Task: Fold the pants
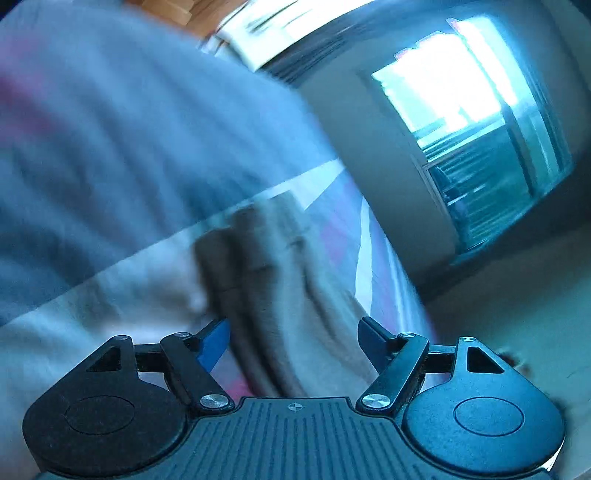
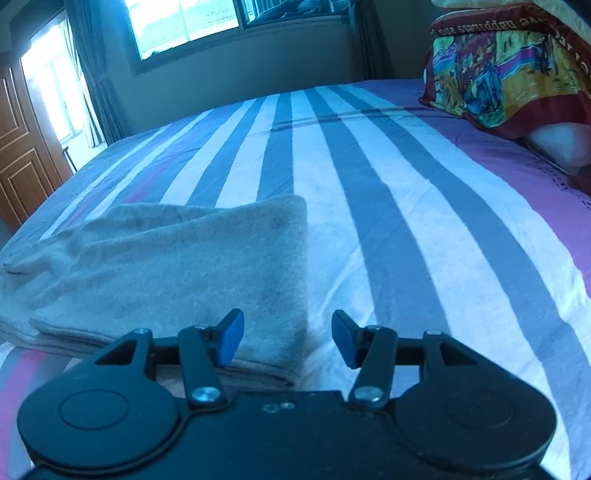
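The grey pants (image 2: 177,266) lie folded in a flat stack on the striped bed sheet (image 2: 369,192), at the lower left of the right wrist view. My right gripper (image 2: 288,338) is open and empty, just above the stack's near right corner. In the blurred, tilted left wrist view the pants (image 1: 266,280) show as a grey-brown folded bundle ahead of my left gripper (image 1: 295,343), which is open and holds nothing.
A colourful pillow (image 2: 509,74) and a white pillow (image 2: 561,144) lie at the bed's far right. A wooden door (image 2: 18,147) stands at left, windows (image 2: 192,22) behind the bed. A bright doorway (image 1: 472,140) and floor (image 1: 517,295) show right of the bed edge.
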Motion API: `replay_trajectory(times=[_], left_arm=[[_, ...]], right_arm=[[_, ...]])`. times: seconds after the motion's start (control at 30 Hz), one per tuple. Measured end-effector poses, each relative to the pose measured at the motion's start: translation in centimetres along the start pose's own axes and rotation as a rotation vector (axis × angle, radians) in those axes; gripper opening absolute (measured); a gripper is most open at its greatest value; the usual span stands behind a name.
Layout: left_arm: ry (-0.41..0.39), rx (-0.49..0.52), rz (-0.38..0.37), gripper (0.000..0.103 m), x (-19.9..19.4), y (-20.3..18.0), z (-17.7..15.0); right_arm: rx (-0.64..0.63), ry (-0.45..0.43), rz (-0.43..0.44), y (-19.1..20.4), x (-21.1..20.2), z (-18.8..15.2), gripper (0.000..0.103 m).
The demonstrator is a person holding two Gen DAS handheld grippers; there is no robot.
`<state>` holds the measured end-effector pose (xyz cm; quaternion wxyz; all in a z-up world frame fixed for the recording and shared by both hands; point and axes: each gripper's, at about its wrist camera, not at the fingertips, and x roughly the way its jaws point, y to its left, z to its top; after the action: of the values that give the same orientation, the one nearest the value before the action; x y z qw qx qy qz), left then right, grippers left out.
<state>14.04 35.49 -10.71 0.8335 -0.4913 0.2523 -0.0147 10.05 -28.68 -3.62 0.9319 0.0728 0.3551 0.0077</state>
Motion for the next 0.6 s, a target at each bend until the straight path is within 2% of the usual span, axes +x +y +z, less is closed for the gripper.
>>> replay_trajectory(times=[0.07, 0.13, 0.2, 0.3, 0.33, 0.37, 0.4, 0.43, 0.47, 0.5, 0.53, 0.57, 0.6], left_arm=[[0.072, -0.080, -0.073, 0.075, 2.4, 2.6, 1.0], [0.127, -0.083, -0.132, 0.071, 4.7, 3.7, 2.0], [0.150, -0.078, -0.158, 0.070, 6.6, 4.0, 3.0], [0.134, -0.100, -0.190, 0.069, 8.5, 4.0, 3.6], [0.113, -0.090, -0.189, 0.054, 8.7, 3.8, 3.3], [0.101, -0.122, -0.201, 0.033, 8.6, 3.9, 3.0], [0.087, -0.189, -0.284, 0.033, 8.3, 4.2, 2.5], [0.042, -0.200, -0.367, 0.033, 7.0, 4.2, 2.9], [0.005, -0.143, -0.374, 0.033, 5.9, 3.9, 2.8], [-0.014, -0.095, -0.337, 0.033, 5.3, 4.2, 2.5], [0.018, -0.114, -0.259, 0.031, 5.7, 5.4, 2.2], [0.048, -0.131, -0.220, 0.029, 6.2, 6.4, 2.0], [0.047, -0.118, -0.215, 0.029, 6.3, 6.2, 2.1]], right_arm=[[-0.021, 0.007, 0.001, 0.6, 0.1, -0.1, 0.052], [-0.046, 0.015, -0.001, 1.2, 0.2, 0.0, 0.053], [-0.067, 0.016, -0.009, 1.7, 0.0, 0.1, 0.053], [-0.085, 0.002, -0.024, 2.1, -0.5, 0.6, 0.054], [-0.086, -0.002, -0.027, 2.2, -0.6, 0.7, 0.054], [-0.086, -0.007, -0.031, 2.3, -0.8, 0.9, 0.054], [-0.087, -0.010, -0.037, 2.4, -0.8, 1.1, 0.054], [-0.087, -0.009, -0.042, 2.4, -0.8, 1.2, 0.054], [-0.087, -0.009, -0.047, 2.4, -0.8, 1.4, 0.054], [-0.086, -0.015, -0.051, 2.5, -0.9, 1.5, 0.054], [-0.085, -0.020, -0.052, 2.5, -1.0, 1.7, 0.054], [-0.082, -0.017, -0.058, 2.5, -0.8, 1.7, 0.054], [-0.081, -0.003, -0.071, 2.3, -0.5, 1.8, 0.054]])
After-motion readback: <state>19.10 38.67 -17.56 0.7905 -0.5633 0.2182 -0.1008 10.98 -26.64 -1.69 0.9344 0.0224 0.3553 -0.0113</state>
